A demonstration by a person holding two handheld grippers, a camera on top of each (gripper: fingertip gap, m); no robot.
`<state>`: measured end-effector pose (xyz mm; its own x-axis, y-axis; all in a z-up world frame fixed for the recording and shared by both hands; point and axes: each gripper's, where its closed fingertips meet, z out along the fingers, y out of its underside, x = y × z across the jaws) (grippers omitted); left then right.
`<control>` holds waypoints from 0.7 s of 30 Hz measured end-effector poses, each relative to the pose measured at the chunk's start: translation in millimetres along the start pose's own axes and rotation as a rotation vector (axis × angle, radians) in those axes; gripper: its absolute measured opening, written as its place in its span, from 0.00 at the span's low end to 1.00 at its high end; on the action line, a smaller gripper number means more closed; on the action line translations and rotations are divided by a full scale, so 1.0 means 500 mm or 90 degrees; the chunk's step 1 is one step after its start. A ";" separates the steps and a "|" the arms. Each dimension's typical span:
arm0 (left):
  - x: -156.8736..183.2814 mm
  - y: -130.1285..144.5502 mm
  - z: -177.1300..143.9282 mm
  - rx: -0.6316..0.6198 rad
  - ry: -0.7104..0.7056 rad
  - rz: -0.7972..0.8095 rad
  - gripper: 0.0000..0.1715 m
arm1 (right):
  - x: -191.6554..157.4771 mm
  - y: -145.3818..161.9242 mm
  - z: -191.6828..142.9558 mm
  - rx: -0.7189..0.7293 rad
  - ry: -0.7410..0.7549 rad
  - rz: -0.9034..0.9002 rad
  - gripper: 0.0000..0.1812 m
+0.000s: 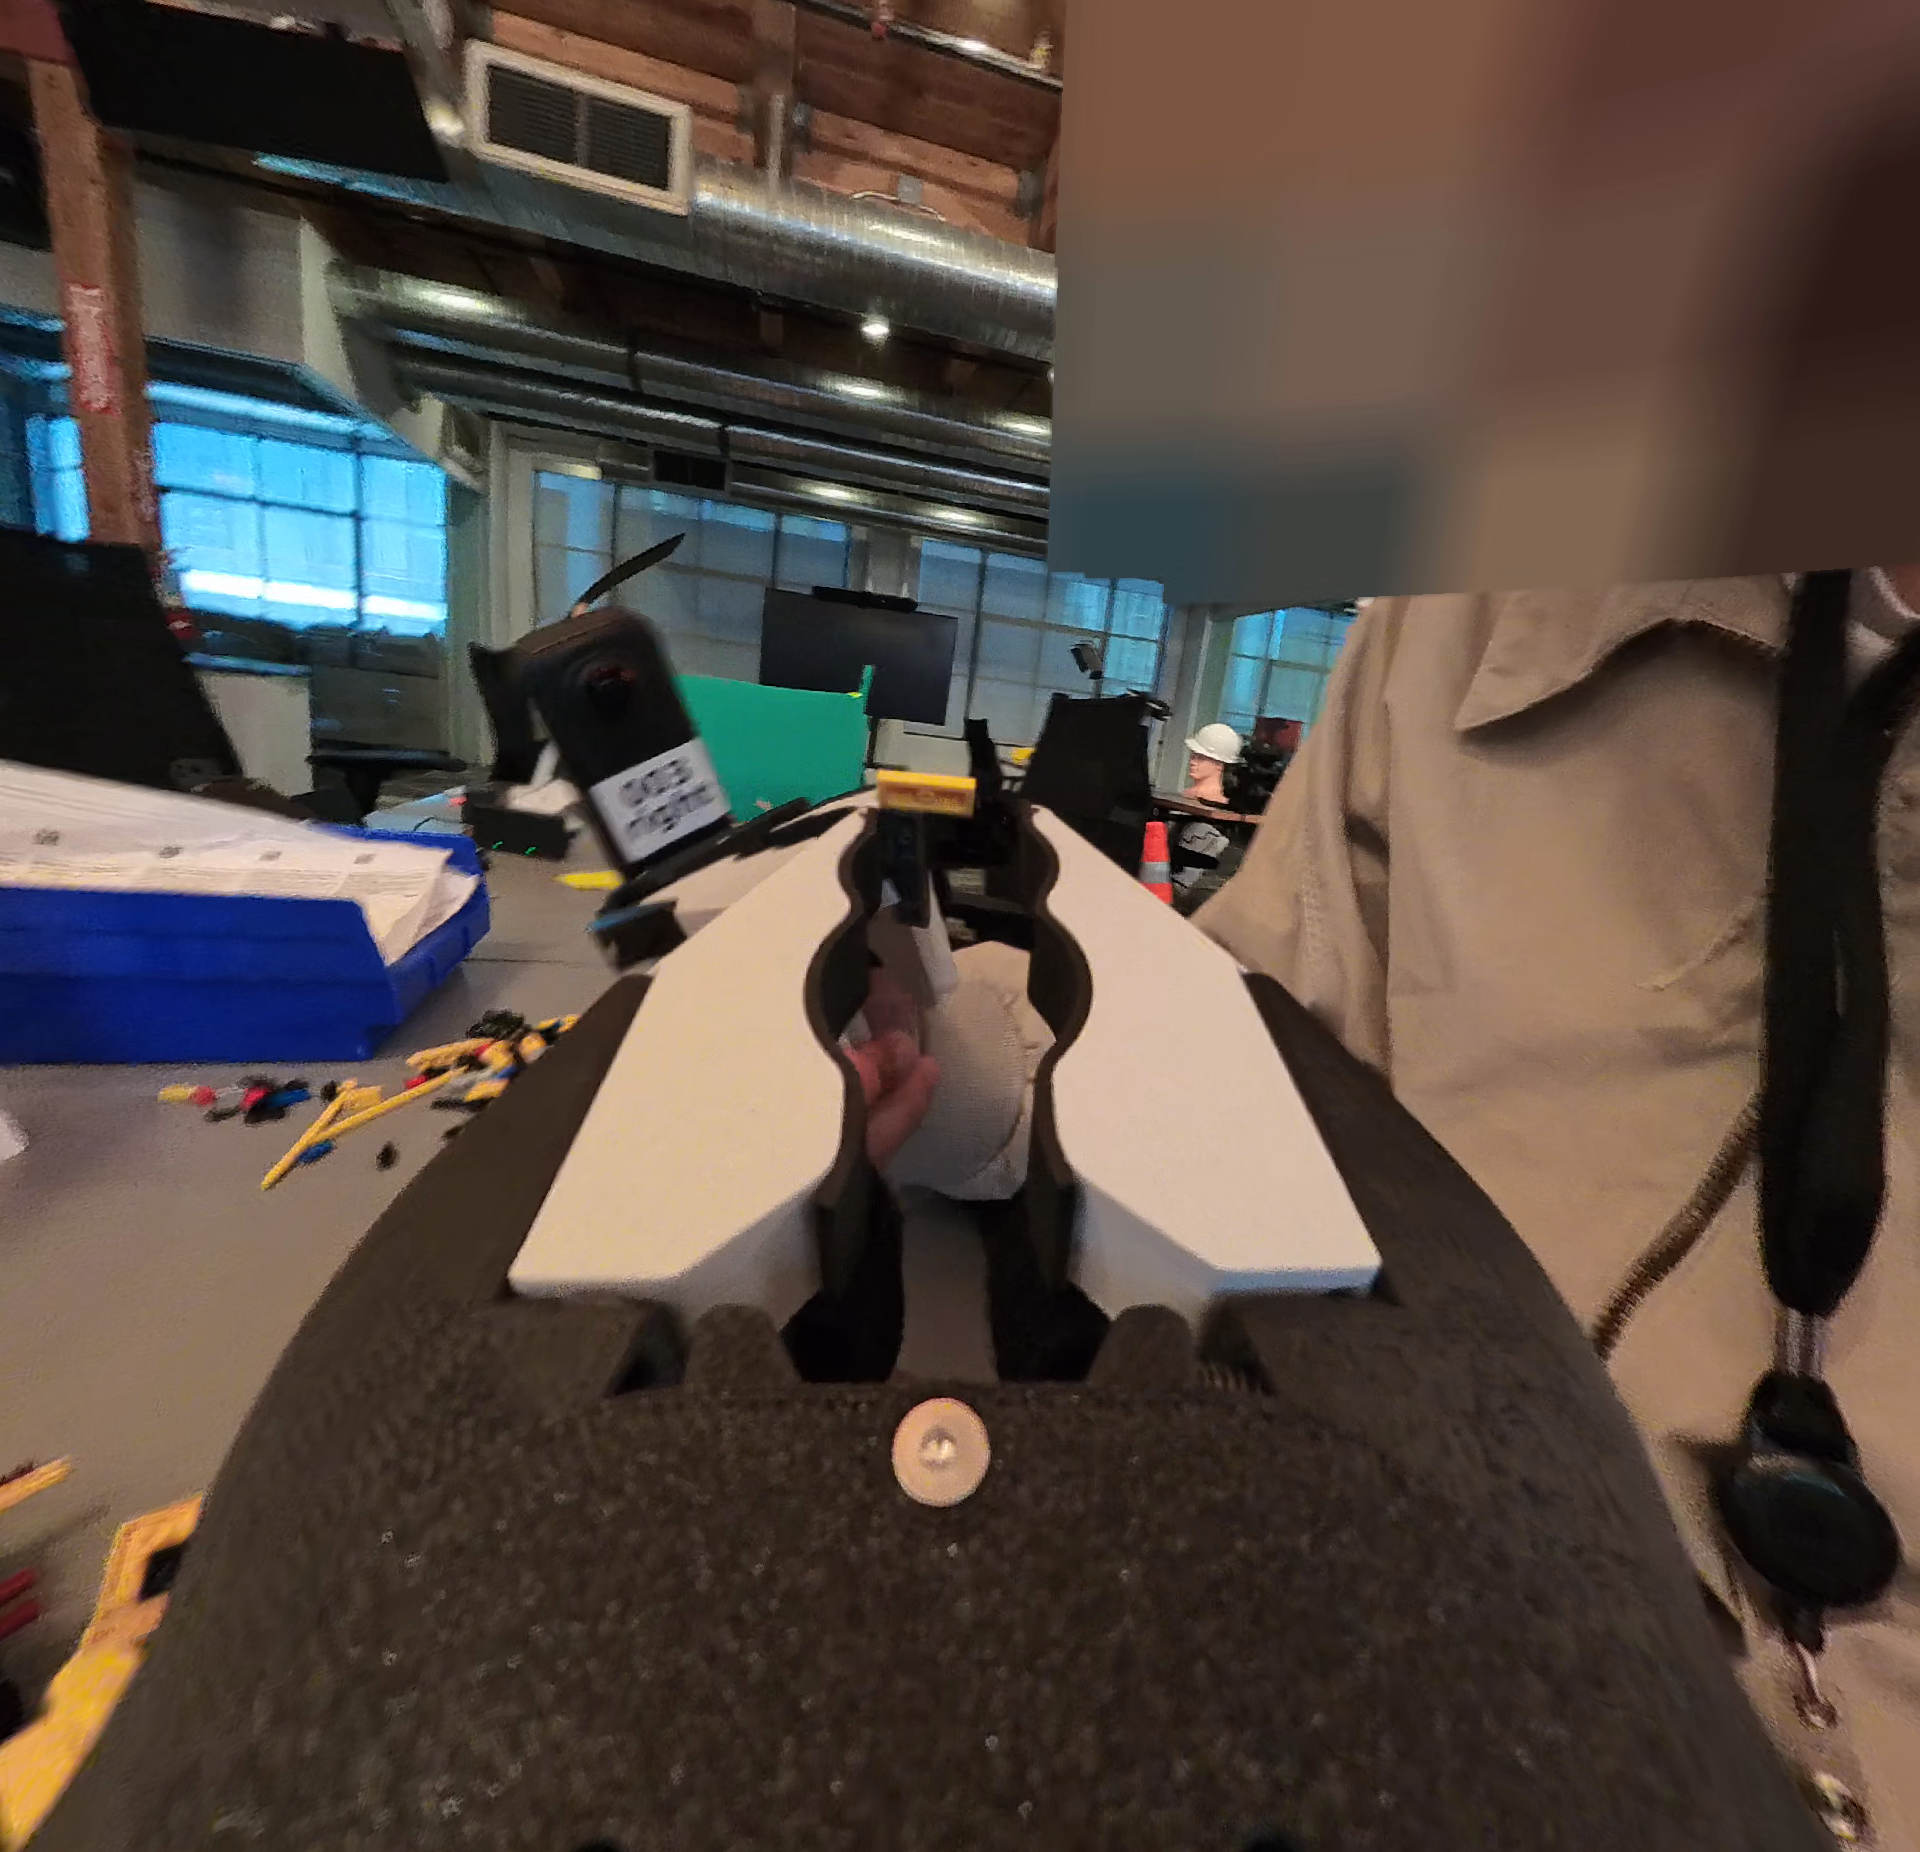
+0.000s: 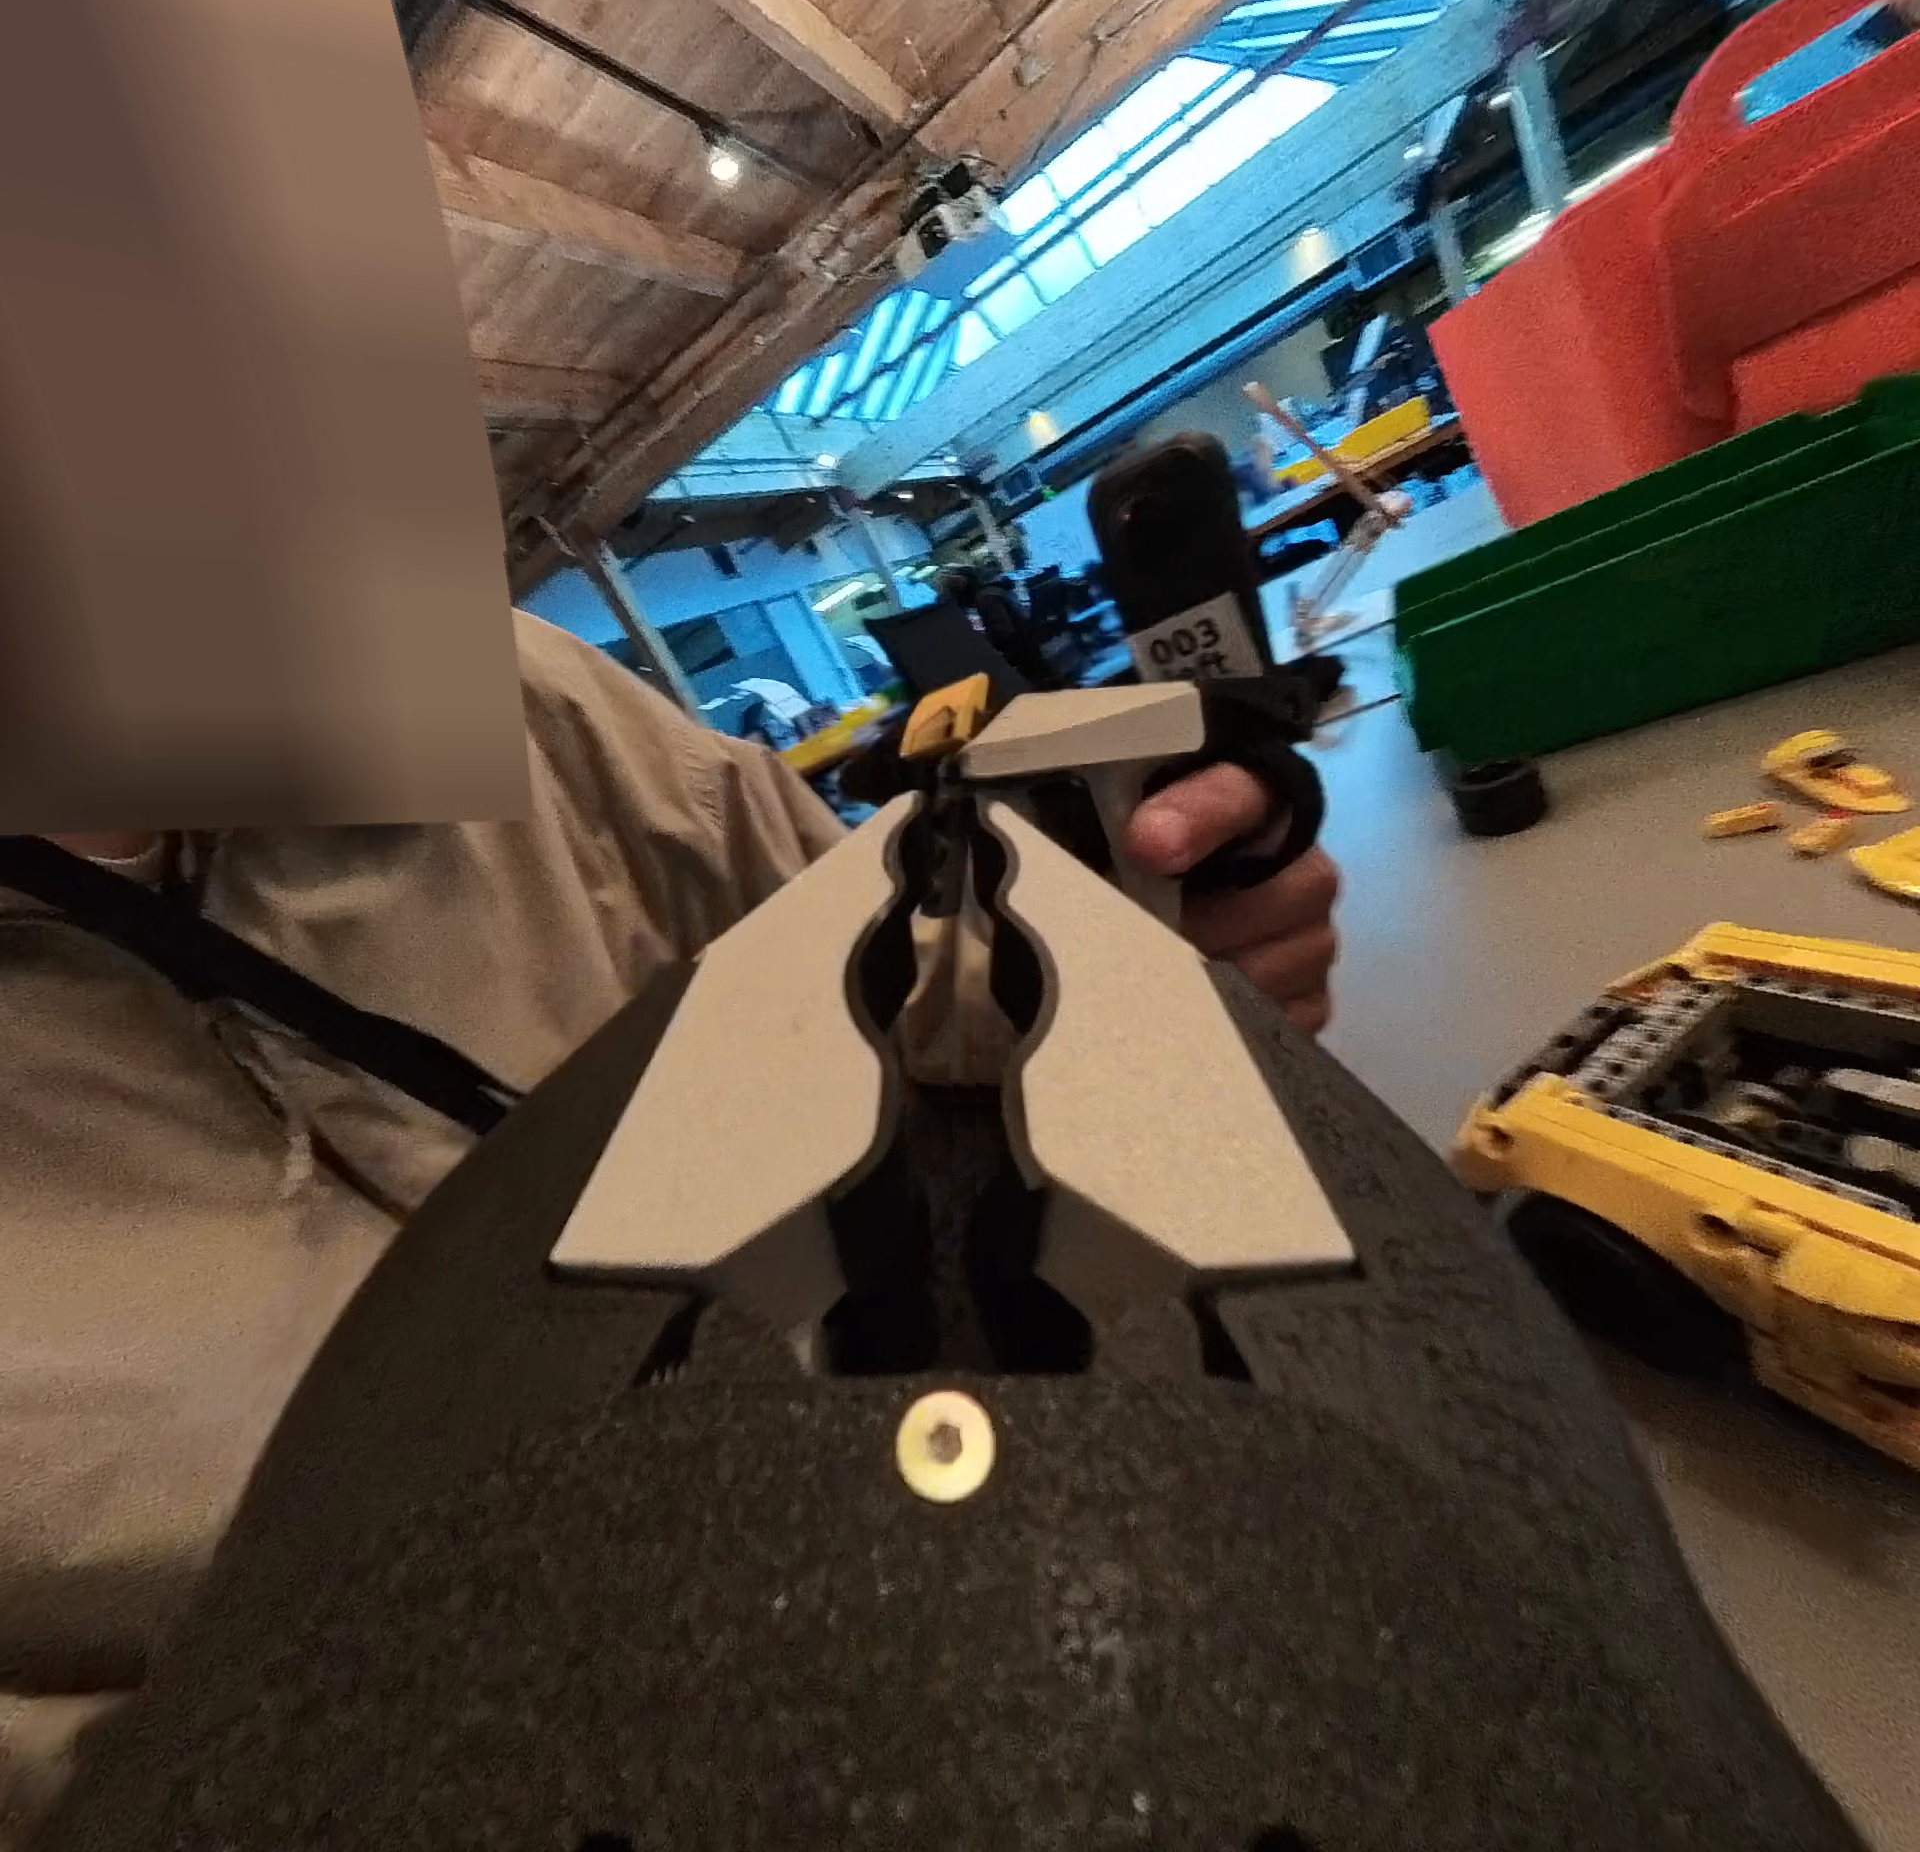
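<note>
Both grippers are held up in the air, tip to tip, in front of a person in a beige shirt (image 1: 1538, 971). My left gripper (image 1: 930, 815) is shut on a small yellow brick piece (image 1: 925, 792). It also shows in the right wrist view (image 2: 971, 753), with the yellow piece (image 2: 943, 727) at its tip. My right gripper (image 2: 940, 815) is shut on a small black piece (image 2: 940, 857). This piece hangs right under the yellow one and touches it. In the left wrist view the black piece (image 1: 904, 862) shows between my fingers, with the right gripper's camera body (image 1: 623, 742) to the left.
On the grey table are a blue bin of papers (image 1: 208, 971) and scattered loose brick pieces (image 1: 364, 1085). A yellow brick-built vehicle (image 2: 1714, 1127) lies at the right. Behind it are a green bin (image 2: 1662, 607), a red foam block (image 2: 1714, 296) and a black tyre (image 2: 1496, 794).
</note>
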<state>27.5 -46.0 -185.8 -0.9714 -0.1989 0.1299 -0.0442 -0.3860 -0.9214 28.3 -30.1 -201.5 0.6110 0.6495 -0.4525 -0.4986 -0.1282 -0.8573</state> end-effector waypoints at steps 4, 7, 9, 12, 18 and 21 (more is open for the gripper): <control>-0.097 0.017 -0.025 -0.038 -0.139 -0.070 0.17 | 0.104 -0.007 -0.052 -0.055 0.286 -0.204 0.02; -0.124 0.008 -0.042 -0.016 -0.164 -0.113 0.12 | 0.115 -0.015 -0.065 -0.057 0.333 -0.237 0.02; -0.134 0.007 -0.049 -0.016 -0.183 -0.107 0.08 | 0.118 -0.020 -0.068 -0.053 0.343 -0.242 0.02; -0.136 0.014 -0.049 -0.042 -0.204 -0.066 0.07 | 0.118 -0.012 -0.066 -0.071 0.344 -0.243 0.02; -0.155 0.031 -0.055 -0.122 -0.290 0.109 0.03 | 0.142 -0.008 -0.071 -0.090 0.388 -0.223 0.02; -0.173 0.036 -0.061 -0.178 -0.366 0.249 0.04 | 0.168 -0.001 -0.069 -0.091 0.430 -0.183 0.02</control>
<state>103.4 -8.1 -224.6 -0.6564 -0.7438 -0.1263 0.1475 0.0376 -0.9883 101.5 -1.4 -247.5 0.9727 0.0759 -0.2193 -0.2065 -0.1488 -0.9671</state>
